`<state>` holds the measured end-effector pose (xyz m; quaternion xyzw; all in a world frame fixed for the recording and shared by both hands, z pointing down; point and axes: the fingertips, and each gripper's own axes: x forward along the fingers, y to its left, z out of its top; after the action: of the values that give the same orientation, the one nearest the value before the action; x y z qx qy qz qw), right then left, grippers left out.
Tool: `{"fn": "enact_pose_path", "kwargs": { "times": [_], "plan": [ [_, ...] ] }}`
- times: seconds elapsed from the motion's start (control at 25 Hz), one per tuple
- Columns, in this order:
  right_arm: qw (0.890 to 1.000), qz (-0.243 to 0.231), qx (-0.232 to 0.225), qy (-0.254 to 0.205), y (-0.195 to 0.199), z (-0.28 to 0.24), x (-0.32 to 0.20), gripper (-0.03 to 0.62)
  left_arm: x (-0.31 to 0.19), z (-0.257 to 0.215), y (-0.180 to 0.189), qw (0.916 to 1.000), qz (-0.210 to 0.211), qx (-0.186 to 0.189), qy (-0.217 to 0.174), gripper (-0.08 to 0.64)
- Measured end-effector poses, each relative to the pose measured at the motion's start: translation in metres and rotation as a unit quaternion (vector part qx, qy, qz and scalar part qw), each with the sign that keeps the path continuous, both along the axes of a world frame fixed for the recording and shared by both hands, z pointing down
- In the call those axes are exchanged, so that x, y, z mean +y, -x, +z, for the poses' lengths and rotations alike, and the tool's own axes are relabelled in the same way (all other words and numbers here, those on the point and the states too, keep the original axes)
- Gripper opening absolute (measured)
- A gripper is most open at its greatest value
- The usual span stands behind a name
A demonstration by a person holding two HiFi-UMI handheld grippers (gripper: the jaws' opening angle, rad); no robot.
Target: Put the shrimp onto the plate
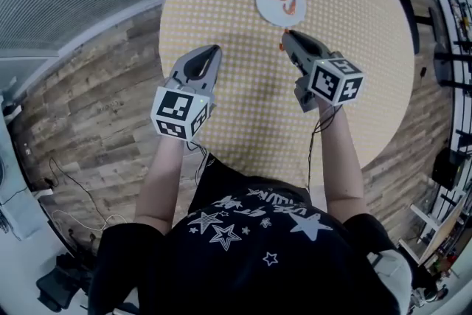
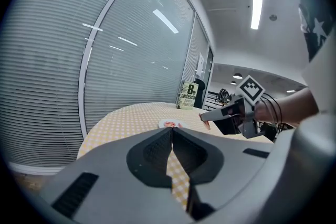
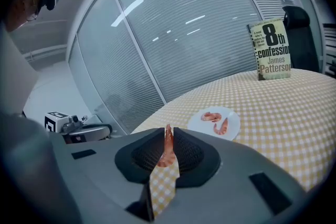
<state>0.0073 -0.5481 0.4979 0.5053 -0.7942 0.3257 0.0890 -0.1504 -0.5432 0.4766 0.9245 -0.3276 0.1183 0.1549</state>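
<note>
Last shrimp carried toward the plate

Your right gripper point(image 3: 168, 132) is clamped on one shrimp point(image 3: 167, 150) and holds it above the table point(image 3: 294, 113). The plate point(image 3: 232, 122) lies just ahead of its jaws, slightly to their right, and already carries two shrimps point(image 3: 212, 116). I judge only this one is left to set down. Your left gripper point(image 2: 171, 129), beside it, has its jaws together on nothing.

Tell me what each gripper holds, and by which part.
Right gripper pinches a shrimp across its body, one end poking past the tips. Left gripper: shut, empty.
</note>
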Motion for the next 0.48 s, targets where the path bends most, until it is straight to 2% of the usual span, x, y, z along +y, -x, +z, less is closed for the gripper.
{"fn": "enact_pose_path", "kwargs": {
  "times": [0.48],
  "plan": [
    [0.999,0.036,0.022,0.018,-0.020,0.036,-0.054,0.060,-0.025,0.034,-0.007,0.9996,0.001,-0.003,0.029,0.009]
  ]
}}
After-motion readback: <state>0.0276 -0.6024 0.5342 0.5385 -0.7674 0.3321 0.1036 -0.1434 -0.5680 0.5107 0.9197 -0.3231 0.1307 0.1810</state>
